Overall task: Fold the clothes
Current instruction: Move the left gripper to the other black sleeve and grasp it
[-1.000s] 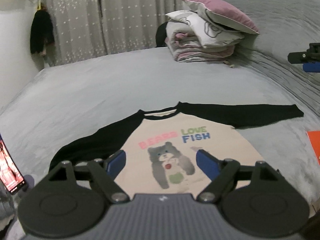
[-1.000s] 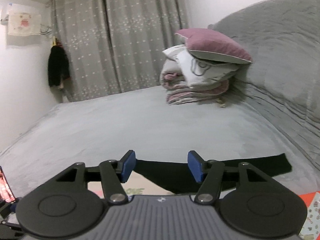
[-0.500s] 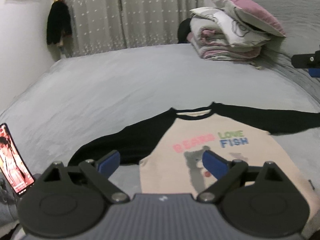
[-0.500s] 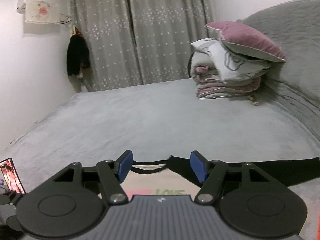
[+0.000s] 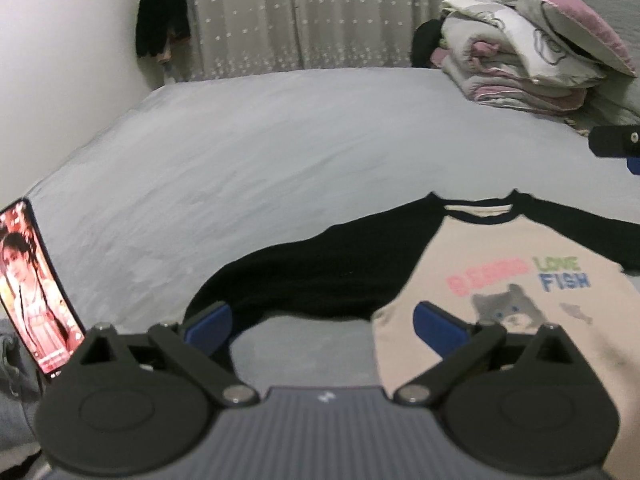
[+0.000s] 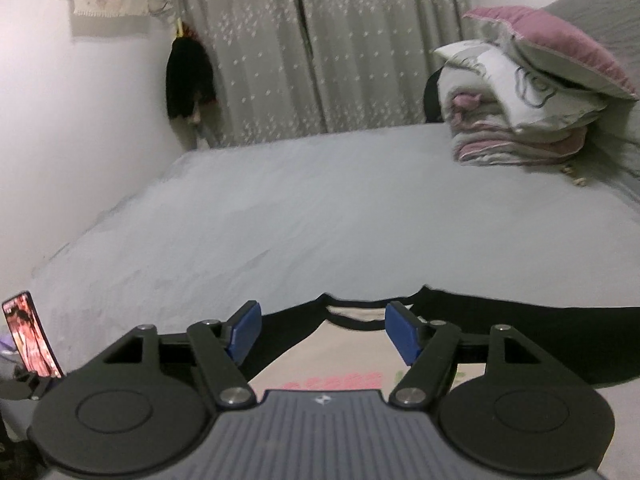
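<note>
A cream shirt (image 5: 500, 264) with black long sleeves and a bear print lies flat, face up, on the grey bed. Its left sleeve (image 5: 320, 276) stretches toward the near left. My left gripper (image 5: 320, 320) is open and empty, above the gap between that sleeve and the shirt's left side edge. My right gripper (image 6: 322, 334) is open and empty, above the shirt (image 6: 340, 356) near its collar. Part of the right gripper (image 5: 616, 146) shows at the right edge of the left wrist view.
A lit phone (image 5: 36, 284) stands propped at the near left; it also shows in the right wrist view (image 6: 30, 336). A stack of folded bedding with pillows (image 5: 532, 48) sits at the far right. Curtains (image 6: 320, 48) and a hanging black item (image 6: 188, 76) line the back wall.
Both grippers have swung left. The shirt has shifted right in the left wrist view, and its collar and the phone have come into the right wrist view. Both jaws stay open.
</note>
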Action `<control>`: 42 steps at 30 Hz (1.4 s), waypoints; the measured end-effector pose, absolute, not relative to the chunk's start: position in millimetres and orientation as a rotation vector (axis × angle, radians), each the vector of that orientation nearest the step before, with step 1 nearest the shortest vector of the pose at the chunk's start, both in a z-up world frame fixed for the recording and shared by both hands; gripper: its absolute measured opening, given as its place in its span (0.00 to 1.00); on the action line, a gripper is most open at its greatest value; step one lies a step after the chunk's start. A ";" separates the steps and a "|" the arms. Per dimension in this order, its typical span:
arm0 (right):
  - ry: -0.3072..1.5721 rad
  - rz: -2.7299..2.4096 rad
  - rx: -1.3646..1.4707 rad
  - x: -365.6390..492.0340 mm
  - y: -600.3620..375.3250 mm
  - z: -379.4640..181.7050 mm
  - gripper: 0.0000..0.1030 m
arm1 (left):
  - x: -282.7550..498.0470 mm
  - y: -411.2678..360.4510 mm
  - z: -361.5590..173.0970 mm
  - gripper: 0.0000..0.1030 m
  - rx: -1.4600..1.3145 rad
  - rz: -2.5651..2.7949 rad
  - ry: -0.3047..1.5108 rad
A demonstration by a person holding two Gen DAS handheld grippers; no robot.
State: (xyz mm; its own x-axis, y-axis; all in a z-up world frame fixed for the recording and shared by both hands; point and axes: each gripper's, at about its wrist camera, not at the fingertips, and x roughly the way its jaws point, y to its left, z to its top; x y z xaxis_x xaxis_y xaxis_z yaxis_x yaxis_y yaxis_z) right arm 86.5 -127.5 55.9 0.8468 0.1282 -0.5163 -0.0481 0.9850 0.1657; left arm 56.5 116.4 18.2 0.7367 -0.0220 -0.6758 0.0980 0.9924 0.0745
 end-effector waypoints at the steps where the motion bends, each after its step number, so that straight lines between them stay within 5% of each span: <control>1: 0.564 0.101 0.144 92.1 -123.8 51.0 0.67 | 59.1 119.7 14.4 0.99 0.107 -0.056 0.743; 16: 0.722 0.099 -0.075 135.8 -71.0 -22.6 0.73 | 95.9 170.7 -49.0 1.00 0.048 0.083 0.855; 36: 0.780 0.023 -0.036 131.5 -98.6 -32.4 0.75 | 113.9 169.5 -58.5 0.99 -0.005 0.121 0.888; 42: 0.778 0.033 -0.012 131.4 -101.2 -32.1 0.76 | 116.3 176.1 -57.1 0.79 -0.043 0.151 0.868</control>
